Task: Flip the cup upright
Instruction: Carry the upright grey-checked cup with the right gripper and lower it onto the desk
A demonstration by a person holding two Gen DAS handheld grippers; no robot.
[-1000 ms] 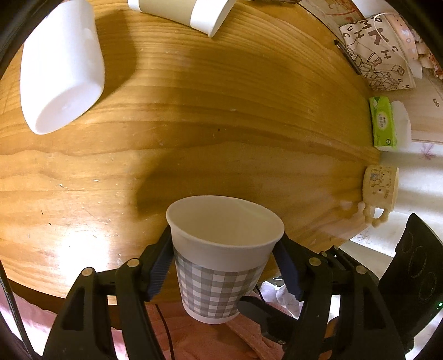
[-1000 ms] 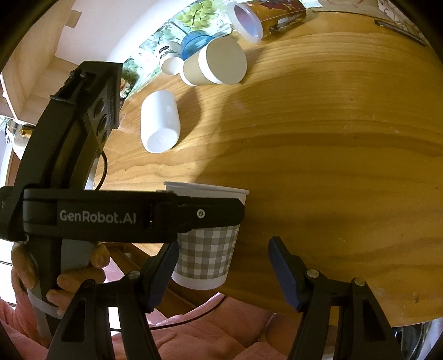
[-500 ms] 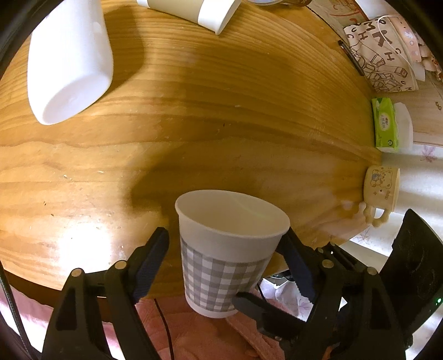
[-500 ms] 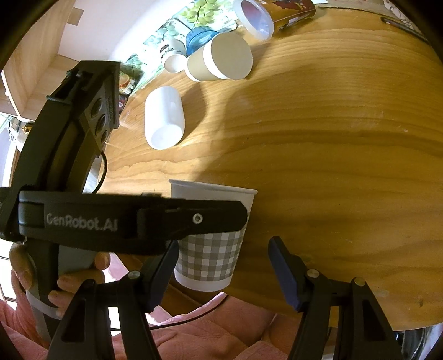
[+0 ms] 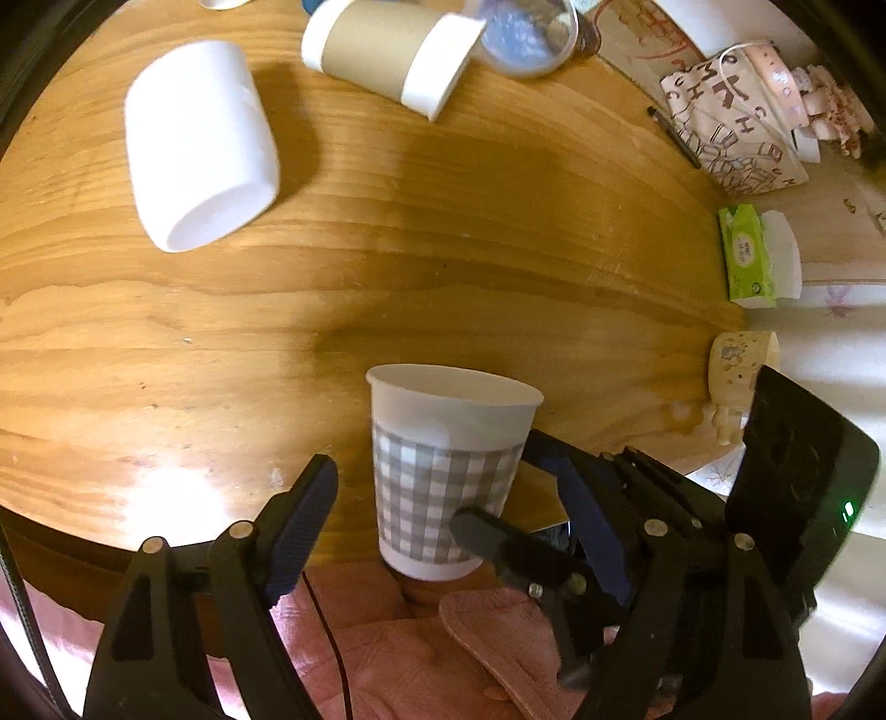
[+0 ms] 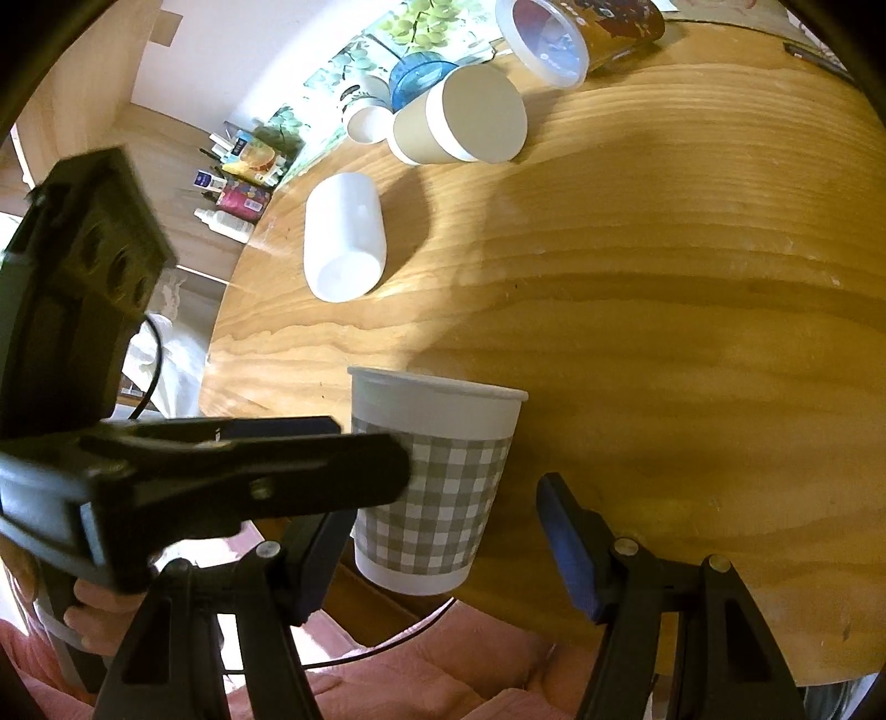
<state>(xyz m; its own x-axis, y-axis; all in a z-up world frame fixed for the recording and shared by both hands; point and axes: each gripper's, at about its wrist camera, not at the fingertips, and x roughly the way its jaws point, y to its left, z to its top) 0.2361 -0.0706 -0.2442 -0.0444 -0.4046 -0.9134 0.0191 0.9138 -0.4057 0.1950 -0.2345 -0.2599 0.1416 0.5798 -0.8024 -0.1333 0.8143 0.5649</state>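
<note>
A grey-checked paper cup (image 5: 446, 471) stands upright with its mouth up at the near edge of the round wooden table (image 5: 443, 266). My left gripper (image 5: 448, 515) is open, its blue pads spread to either side of the cup, with a gap on the left side. In the right wrist view the same cup (image 6: 437, 487) stands between the pads of my right gripper (image 6: 448, 543), which is open and not gripping it. The left gripper's body (image 6: 194, 476) reaches in from the left beside the cup.
A white cup (image 5: 199, 144) lies on its side at the far left. A brown-sleeved paper cup (image 5: 387, 55) and a clear plastic cup (image 5: 526, 39) lie on their sides at the back. A green tissue pack (image 5: 745, 255) and a small mug (image 5: 733, 371) sit beyond the right edge.
My left gripper has opened and let go of the checked cup, then drawn back. The cup stays upright at the table edge. The right gripper has stayed open.
</note>
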